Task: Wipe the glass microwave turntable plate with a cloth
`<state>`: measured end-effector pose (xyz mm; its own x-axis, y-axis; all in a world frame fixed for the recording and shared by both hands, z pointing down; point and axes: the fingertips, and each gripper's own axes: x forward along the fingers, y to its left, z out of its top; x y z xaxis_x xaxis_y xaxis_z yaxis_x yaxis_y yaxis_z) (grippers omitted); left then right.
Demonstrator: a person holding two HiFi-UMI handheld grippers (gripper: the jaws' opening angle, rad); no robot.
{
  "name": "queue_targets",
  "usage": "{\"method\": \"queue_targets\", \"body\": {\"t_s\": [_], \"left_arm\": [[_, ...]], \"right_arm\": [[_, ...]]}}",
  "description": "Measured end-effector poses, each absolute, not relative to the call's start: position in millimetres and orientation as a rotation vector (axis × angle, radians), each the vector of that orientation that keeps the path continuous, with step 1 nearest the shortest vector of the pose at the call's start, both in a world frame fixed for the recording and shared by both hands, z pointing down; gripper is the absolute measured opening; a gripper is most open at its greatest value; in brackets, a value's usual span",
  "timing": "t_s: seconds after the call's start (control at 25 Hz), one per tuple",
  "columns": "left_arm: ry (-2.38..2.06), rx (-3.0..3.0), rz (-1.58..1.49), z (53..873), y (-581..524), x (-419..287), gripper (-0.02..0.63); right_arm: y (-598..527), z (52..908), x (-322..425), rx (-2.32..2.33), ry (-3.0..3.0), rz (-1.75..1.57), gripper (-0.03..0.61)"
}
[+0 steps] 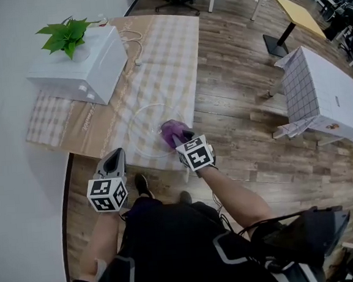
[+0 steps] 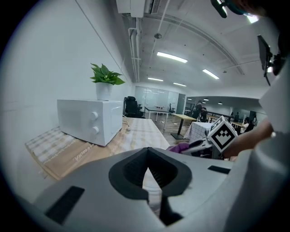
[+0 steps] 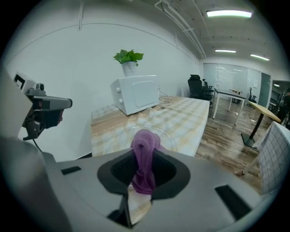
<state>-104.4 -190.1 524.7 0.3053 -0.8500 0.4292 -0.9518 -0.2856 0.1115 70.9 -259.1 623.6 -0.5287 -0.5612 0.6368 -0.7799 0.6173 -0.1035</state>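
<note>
Glass turntable plate (image 1: 146, 129), lying flat on the checked tablecloth (image 1: 162, 46) near the front edge of the desk (image 1: 81, 134). A bunched purple cloth (image 1: 173, 131) rested on the plate's right-hand part, gripped between the clenched jaws of the right gripper (image 1: 179, 142), which reached in from the desk's near edge; in the right gripper view the cloth filled the gap between the jaws and rose above their tips, with the plate's clear rim showing behind it. The left gripper (image 1: 114, 162) was held to the left of the plate, about at the desk's front edge and apart from the glass; its jaws were closed tip to tip, with nothing between them, as seen in the left gripper view. Farther back on the desk, at its left, stood a white microwave (image 1: 78, 72), door shut, with a green potted plant (image 1: 66, 35) on its top. A white cable (image 1: 135, 49) lay on the tablecloth beside the microwave. Wood-plank floor (image 1: 240, 101) extended to the right, bearing a table draped in a grid-patterned cover (image 1: 322, 91) and, beyond it, a yellow-topped table (image 1: 300, 7).
</note>
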Motion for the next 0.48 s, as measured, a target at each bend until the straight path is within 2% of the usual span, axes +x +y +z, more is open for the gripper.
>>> {"method": "queue_targets", "body": {"t_s": [0.24, 0.48], "left_arm": [[-1.662, 2.185, 0.433, 524, -158, -112, 0.006], [-1.669, 2.164, 0.424, 525, -140, -141, 0.006]], "right_arm": [[-233, 591, 14, 0.877, -2.441, 0.465, 0.08], [-216, 596, -45, 0.775, -2.454, 0.476, 0.08]]}}
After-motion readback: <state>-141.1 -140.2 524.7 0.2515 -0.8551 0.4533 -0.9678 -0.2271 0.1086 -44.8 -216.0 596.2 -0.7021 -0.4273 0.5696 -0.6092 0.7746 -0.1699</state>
